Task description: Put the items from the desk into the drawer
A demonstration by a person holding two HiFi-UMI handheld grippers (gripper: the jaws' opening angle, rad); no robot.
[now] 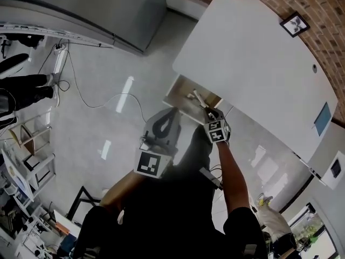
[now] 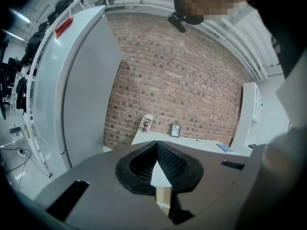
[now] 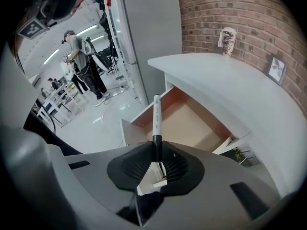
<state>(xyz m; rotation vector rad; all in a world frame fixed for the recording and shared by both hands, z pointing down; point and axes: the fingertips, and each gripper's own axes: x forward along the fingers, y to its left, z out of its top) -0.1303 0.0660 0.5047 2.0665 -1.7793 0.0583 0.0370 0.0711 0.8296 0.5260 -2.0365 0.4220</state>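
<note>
Right gripper (image 3: 157,152) — jaws clenched on the black end of a white pen (image 3: 156,116), barrel projecting forward above the open drawer (image 3: 192,123). Left gripper (image 2: 157,150) — jaws pressed together, nothing between.

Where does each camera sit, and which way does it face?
Head view: on the person's head, facing down at the desk, drawer, both forearms, left gripper and right gripper.
Left gripper view: on that gripper, facing the brick wall past shut empty jaws; the person's head shows above.
Right gripper view: on that gripper, facing the drawer, jaws shut on a pen.
Shared: both gripper views show the cup and picture frame on the desk.
</note>
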